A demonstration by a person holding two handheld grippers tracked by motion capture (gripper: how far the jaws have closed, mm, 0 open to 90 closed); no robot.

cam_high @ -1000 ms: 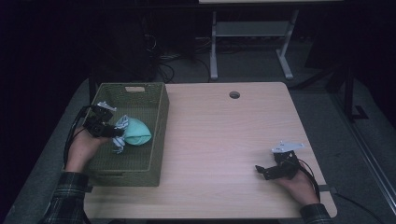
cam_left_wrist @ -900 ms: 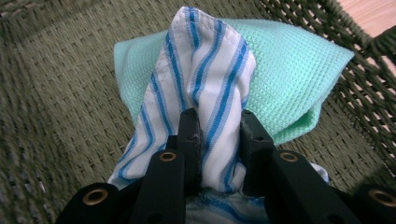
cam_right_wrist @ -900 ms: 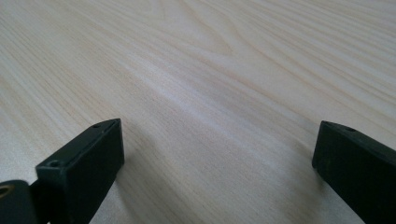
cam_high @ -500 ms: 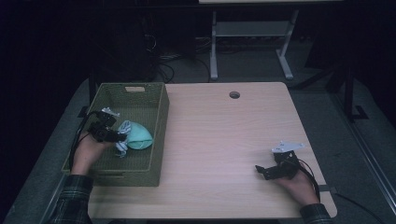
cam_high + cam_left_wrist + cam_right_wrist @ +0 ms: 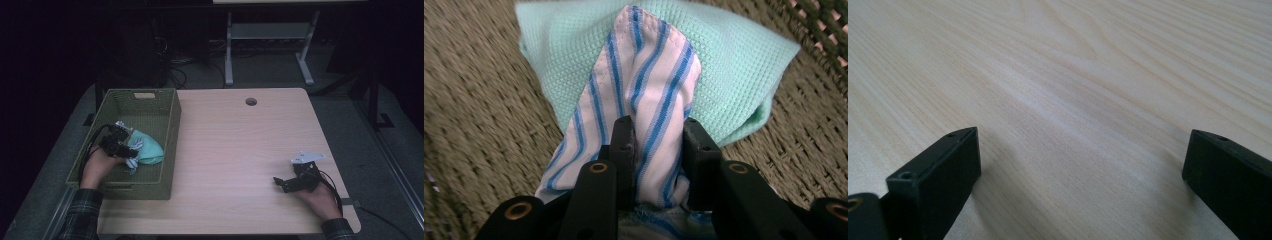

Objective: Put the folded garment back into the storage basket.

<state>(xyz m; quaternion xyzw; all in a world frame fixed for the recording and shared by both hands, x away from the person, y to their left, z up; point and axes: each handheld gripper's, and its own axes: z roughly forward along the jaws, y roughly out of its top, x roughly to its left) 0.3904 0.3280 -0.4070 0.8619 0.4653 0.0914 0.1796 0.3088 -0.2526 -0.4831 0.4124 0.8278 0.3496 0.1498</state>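
Gripping a white cloth with blue stripes [image 5: 644, 95], the left gripper [image 5: 656, 145] has its two black jaws pinched in on a bunched fold of it, and you can see the fabric squeezed between them in the left gripper view. That striped cloth lies over a mint green waffle-weave cloth [image 5: 734, 65], which sits on the woven floor of the green basket [image 5: 474, 125]. From the high view, the left gripper [image 5: 120, 145] is down inside the basket [image 5: 170, 145], towards its near-left part, with the person's left hand [image 5: 97, 167] wrapped round it and the mint cloth [image 5: 149, 149] just to the right of the jaws, close to the basket's right wall. A bit of the striped cloth [image 5: 133, 162] pokes out below the gripper there. The basket sits on the left end of the light wood table [image 5: 240, 150], touching the tabletop. Way over on the other side, the right gripper [image 5: 281, 184] rests low near the table's front right corner, well apart from the basket, held by the right hand [image 5: 317, 200]. Its jaws are spread wide with nothing between them, just bare wood grain [image 5: 1073, 100] showing in the right gripper view.
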